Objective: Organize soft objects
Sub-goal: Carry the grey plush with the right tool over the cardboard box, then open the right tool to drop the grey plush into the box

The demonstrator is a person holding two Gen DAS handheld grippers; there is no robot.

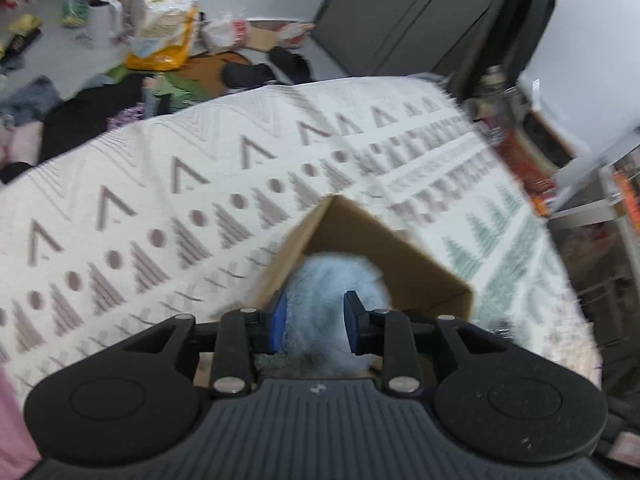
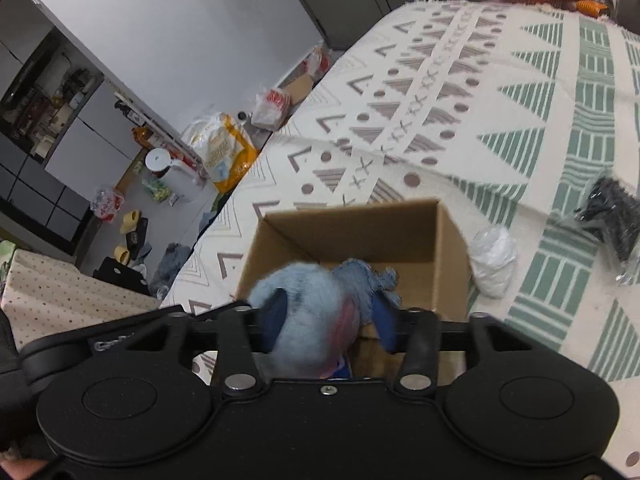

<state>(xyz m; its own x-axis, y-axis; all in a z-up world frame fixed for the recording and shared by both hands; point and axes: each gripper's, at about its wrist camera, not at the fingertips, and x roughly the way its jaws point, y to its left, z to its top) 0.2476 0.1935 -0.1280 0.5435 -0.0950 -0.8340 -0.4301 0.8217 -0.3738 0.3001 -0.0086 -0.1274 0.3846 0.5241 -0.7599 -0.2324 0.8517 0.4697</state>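
Left gripper (image 1: 316,322) clenched on fluffy blue plush (image 1: 332,280), above open cardboard box (image 1: 404,264) on patterned bedspread (image 1: 160,184). Right gripper (image 2: 330,316) grasping same plush (image 2: 304,304) over box (image 2: 360,228). White bag (image 2: 494,260) just right of box; black bundle (image 2: 612,216) farther right.

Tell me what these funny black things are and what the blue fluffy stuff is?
The black things are two grabbing tools, one in each of a person's hands. Each tool carries a camera that looks out along its two fingers, so one picture comes from the left tool and the other from the right.

Both look down at a bed with a patterned blanket. On it stands an open cardboard box. Beside the box lie a white plastic bag and a black bag.

The left gripper has a fluffy blue soft toy between its fingers. The right gripper holds a blue soft toy too, just over the box. The pictures are blurry, so I cannot tell whether it is the same toy.
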